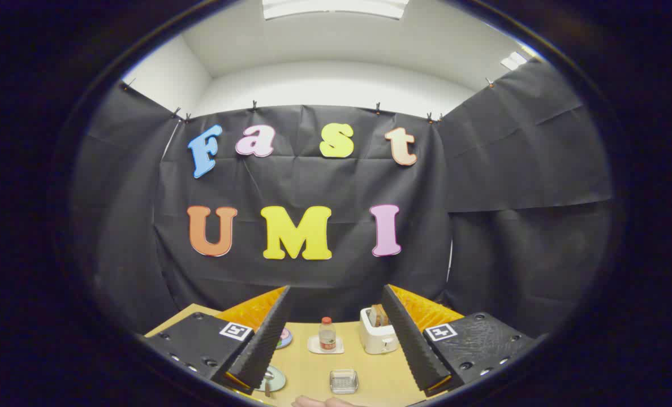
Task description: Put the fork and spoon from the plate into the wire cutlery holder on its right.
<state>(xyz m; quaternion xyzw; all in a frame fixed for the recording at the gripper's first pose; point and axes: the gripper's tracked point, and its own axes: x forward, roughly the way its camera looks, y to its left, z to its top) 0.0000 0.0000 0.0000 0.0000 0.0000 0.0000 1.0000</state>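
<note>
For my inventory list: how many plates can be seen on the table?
2, perhaps more hidden: one plate beside the left finger, holding cutlery; another farther back, partly behind that finger.

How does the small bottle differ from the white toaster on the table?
The small red-capped bottle is slim and stands on a white square coaster; the white toaster is wider, boxy, and holds bread. Both stand upright on the wooden table, beyond the open gripper.

No legible text or numbers. The gripper [336, 288] is spread wide, its fingers on nothing. Each finger base carries a square black-and-white marker tag [235, 330], pattern only. The bottle [327, 333] beyond the fingers has a label too small to read.
</note>
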